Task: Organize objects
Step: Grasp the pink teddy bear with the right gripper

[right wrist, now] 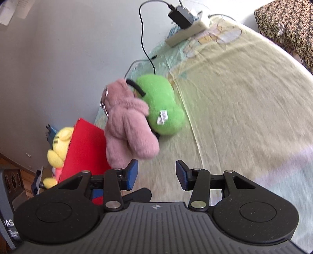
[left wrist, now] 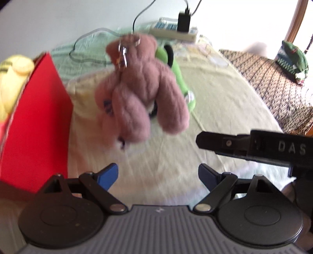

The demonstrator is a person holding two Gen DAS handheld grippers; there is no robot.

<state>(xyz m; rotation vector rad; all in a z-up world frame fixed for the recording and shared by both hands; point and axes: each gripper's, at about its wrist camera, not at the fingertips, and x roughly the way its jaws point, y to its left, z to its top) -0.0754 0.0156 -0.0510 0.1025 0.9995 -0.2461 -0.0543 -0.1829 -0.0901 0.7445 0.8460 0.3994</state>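
The pink plush bear [left wrist: 140,86] with its metal key ring [left wrist: 123,52] appears blurred in front of both my grippers, touched by neither; I cannot tell whether it rests on the bed or is off it. Just behind it lies the green plush toy [right wrist: 162,109] on the pale yellow sheet [right wrist: 244,101]. To the left stands the red box [left wrist: 39,117] with a yellow plush [right wrist: 60,144] in it. My left gripper [left wrist: 158,175] stands wide apart, empty; my right gripper [right wrist: 156,175] is also spread, holding nothing. Far off, a power strip [right wrist: 185,33] with a black charger [right wrist: 181,13] lies by the wall.
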